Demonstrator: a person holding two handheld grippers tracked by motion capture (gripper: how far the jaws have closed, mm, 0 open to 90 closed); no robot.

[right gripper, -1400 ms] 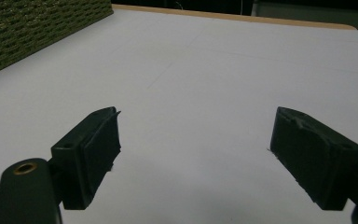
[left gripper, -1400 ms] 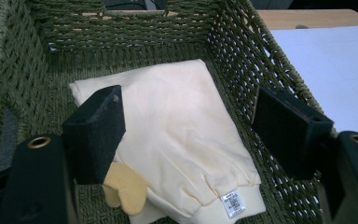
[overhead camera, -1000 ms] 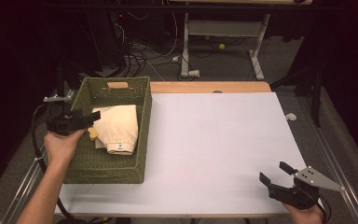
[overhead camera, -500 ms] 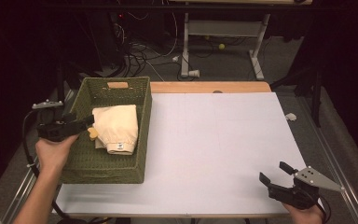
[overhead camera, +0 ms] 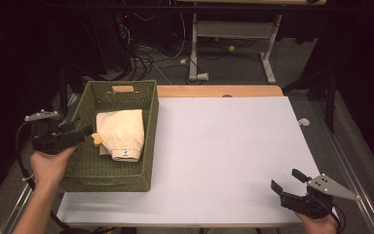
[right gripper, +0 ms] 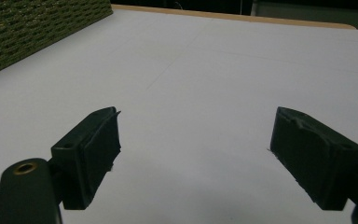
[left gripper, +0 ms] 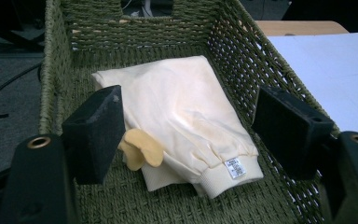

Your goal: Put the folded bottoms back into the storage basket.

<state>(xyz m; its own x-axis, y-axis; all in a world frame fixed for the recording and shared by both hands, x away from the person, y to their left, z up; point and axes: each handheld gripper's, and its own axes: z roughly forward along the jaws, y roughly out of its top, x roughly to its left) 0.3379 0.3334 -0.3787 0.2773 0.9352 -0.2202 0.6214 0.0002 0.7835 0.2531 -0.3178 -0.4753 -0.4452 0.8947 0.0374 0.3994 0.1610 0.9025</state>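
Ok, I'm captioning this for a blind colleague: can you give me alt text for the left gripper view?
A folded cream garment lies in a green woven basket, framed by the left gripper with its two black jaws wide open and nothing between the pads. A small white label sits on its ribbed cuff, and a white table shows past the basket's wall.

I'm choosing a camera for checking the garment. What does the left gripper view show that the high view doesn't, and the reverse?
Left gripper view: the white label on the garment's ribbed cuff reads clearly, the basket weave is close up, and the left gripper's jaws stand open on either side of the garment without touching it.
High view: the right gripper, open over the white table, and the floor cables beyond.
Both: the folded cream garment in the green basket, with a yellow piece beside it.
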